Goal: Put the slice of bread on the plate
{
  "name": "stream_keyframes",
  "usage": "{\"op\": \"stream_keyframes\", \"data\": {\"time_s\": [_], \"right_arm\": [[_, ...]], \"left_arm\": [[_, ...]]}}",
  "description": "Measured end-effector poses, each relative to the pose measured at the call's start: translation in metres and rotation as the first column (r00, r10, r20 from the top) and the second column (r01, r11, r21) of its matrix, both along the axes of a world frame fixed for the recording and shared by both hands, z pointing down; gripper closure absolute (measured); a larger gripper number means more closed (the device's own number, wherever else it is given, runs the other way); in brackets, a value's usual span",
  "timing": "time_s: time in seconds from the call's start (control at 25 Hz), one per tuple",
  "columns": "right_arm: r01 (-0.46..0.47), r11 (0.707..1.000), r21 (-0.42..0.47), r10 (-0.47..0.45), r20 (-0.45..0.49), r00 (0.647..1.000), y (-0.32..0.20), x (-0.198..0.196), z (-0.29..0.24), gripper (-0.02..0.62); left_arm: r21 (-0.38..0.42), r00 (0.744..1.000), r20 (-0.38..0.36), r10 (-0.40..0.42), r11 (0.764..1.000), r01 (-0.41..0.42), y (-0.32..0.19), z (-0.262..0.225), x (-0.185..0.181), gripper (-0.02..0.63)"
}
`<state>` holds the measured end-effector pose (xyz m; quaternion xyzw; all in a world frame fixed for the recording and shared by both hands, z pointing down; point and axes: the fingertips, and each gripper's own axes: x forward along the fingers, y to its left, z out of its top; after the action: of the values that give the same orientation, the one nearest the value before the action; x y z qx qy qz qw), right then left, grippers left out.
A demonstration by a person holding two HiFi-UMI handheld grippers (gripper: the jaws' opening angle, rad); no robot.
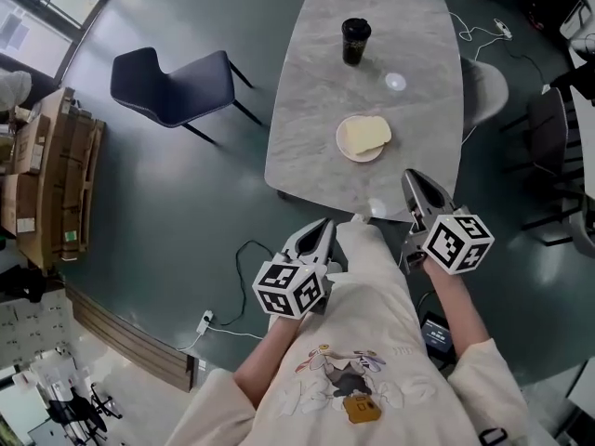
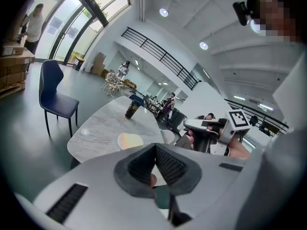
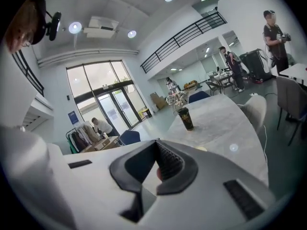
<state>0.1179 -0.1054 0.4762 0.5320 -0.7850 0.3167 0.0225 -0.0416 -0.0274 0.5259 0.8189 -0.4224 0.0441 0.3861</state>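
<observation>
The slice of bread [image 1: 366,135] lies flat on a small white plate [image 1: 347,148] near the front edge of the marble table [image 1: 316,82]. Both grippers hang in front of that edge, above the person's lap and apart from the plate. My left gripper [image 1: 324,223] is shut with nothing between its jaws. So is my right gripper [image 1: 412,177], which sits higher and nearer the table's corner. In the left gripper view the bread and plate [image 2: 129,140] show just beyond the shut left gripper [image 2: 155,146], with the right gripper's body [image 2: 211,128] to the right. The right gripper view shows the shut right gripper [image 3: 156,142].
A tall black cup [image 1: 355,40] stands at the far end of the table, and a small pale disc [image 1: 396,82] lies between it and the plate. A dark blue chair [image 1: 172,86] stands to the left, a white chair [image 1: 488,86] to the right. Cables and a power strip [image 1: 206,321] lie on the floor.
</observation>
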Motion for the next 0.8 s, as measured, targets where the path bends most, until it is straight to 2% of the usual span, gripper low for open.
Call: {"op": "stream_keyframes", "data": {"time_s": [0.12,0.36,0.48,0.6,0.8], "right_arm": [[-0.003,0.999,0.043,0.003,-0.003,1.0,0.026,-0.01,-0.027,0.591],[-0.001,0.991,0.133,0.013,-0.089,0.996,0.075,-0.051,-0.058,0.591],[-0.017,0.974,0.226,0.049,-0.138,0.989,0.096,-0.066,-0.067,0.591],[0.022,0.958,0.285,0.039,-0.204,0.978,0.106,-0.083,-0.073,0.591],[0.067,0.953,0.296,0.009,-0.248,0.969,0.106,-0.089,-0.075,0.591]], "left_arm": [[0.039,1.0,-0.004,0.0,0.999,0.0,0.006,-0.019,-0.003,0.597],[0.107,1.0,-0.009,-0.012,0.994,0.012,0.017,-0.054,-0.02,0.597],[0.144,1.0,0.023,0.008,0.99,-0.011,0.023,-0.064,-0.017,0.597],[0.16,0.999,0.042,0.033,0.986,-0.039,0.027,-0.067,-0.015,0.597],[0.159,0.996,0.048,0.069,0.984,-0.076,0.026,-0.065,-0.005,0.597]]}}
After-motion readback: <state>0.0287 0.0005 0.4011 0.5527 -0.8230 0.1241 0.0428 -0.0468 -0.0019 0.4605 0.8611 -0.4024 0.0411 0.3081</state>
